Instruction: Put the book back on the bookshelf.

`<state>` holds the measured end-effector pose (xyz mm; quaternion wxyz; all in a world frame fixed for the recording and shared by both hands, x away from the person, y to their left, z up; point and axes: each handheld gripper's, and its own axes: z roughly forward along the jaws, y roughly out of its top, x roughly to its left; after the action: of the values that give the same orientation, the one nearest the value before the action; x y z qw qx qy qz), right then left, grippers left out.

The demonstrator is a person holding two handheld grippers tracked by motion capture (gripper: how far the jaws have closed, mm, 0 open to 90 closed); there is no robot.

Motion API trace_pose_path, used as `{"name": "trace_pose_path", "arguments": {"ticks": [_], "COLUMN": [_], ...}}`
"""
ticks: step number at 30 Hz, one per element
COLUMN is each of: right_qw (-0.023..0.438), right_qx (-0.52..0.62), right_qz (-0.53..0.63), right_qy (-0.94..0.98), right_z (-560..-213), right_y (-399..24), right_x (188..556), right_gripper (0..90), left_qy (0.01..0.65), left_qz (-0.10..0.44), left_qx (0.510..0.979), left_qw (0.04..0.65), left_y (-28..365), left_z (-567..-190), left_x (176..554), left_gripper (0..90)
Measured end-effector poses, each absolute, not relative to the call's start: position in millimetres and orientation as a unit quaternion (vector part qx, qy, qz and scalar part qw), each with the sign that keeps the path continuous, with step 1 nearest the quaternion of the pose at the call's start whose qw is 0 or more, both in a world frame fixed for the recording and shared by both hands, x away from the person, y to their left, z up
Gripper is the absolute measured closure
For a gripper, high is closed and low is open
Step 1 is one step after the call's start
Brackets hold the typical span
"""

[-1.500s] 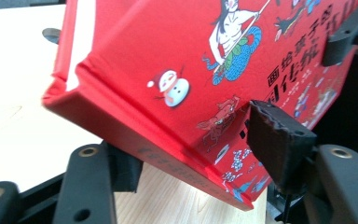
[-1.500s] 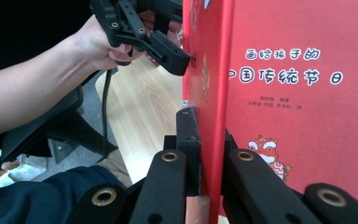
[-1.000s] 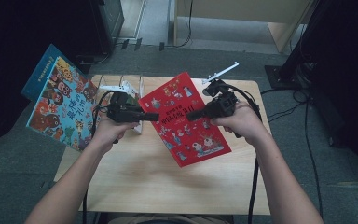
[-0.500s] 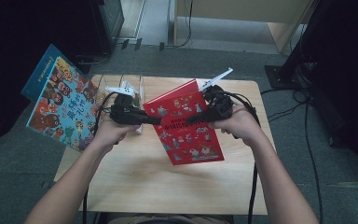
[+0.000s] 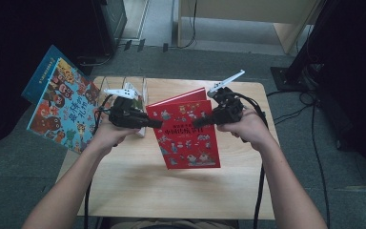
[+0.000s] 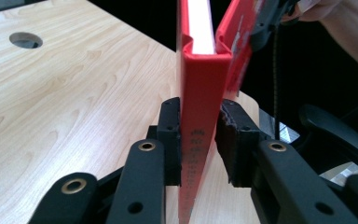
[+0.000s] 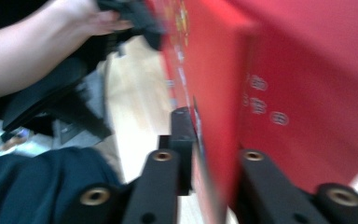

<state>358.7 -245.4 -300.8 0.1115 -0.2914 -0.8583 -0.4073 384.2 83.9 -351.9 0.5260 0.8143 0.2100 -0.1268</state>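
A red picture book (image 5: pixel 186 129) hangs in the air over the wooden table (image 5: pixel 171 191), held from both sides. My left gripper (image 5: pixel 155 124) clamps its spine edge. In the left gripper view both pads (image 6: pixel 170 135) press on the red spine (image 6: pixel 203 79), and these jaws have just been closing on it. My right gripper (image 5: pixel 199 121) pinches the opposite side. In the right gripper view its jaws (image 7: pixel 209 140) have just tightened on a thin red cover (image 7: pixel 298 93). That cover stands slightly away from the white pages.
A colourful picture book (image 5: pixel 62 112) leans out past the table's left edge. A clear plastic stand (image 5: pixel 138 90) sits at the back left of the table. A round cable hole (image 6: pixel 25 39) shows in the tabletop. Cables trail down from both grippers.
The red book has turned from a diagonal tilt to nearly square with the table. My left gripper has closed onto its spine edge. Both hands stay roughly where they were.
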Motion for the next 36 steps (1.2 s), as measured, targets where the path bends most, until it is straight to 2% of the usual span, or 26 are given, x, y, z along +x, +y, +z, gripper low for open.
{"name": "trace_pose_path", "arguments": {"ticks": [12, 18, 25, 30, 36], "right_qw": [0.119, 0.126, 0.134, 0.131, 0.136], "right_qx": [-0.257, -0.247, -0.241, -0.224, -0.211], "right_qz": [-0.416, -0.408, -0.405, -0.389, -0.384], "right_qy": [-0.864, -0.87, -0.872, -0.884, -0.888], "right_z": [-293, -295, -297, -299, -301], "right_y": [-237, -228, -222, -217, -212], "right_x": [352, 350, 351, 349, 349], "right_gripper": [89.1, 89.1, 89.0, 89.0, 89.0], "left_qy": [0.199, 0.197, 0.187, 0.157, 0.129], "left_qz": [-0.13, -0.148, -0.157, -0.152, -0.154], "left_qx": [0.812, 0.814, 0.811, 0.835, 0.843], "left_qw": [0.532, 0.526, 0.532, 0.506, 0.498], "left_y": [90, 83, 79, 72, 72], "left_z": [-350, -349, -346, -341, -337], "left_x": [386, 388, 388, 384, 382], "left_gripper": [64.9, 53.0, 52.6, 49.7, 58.8]}}
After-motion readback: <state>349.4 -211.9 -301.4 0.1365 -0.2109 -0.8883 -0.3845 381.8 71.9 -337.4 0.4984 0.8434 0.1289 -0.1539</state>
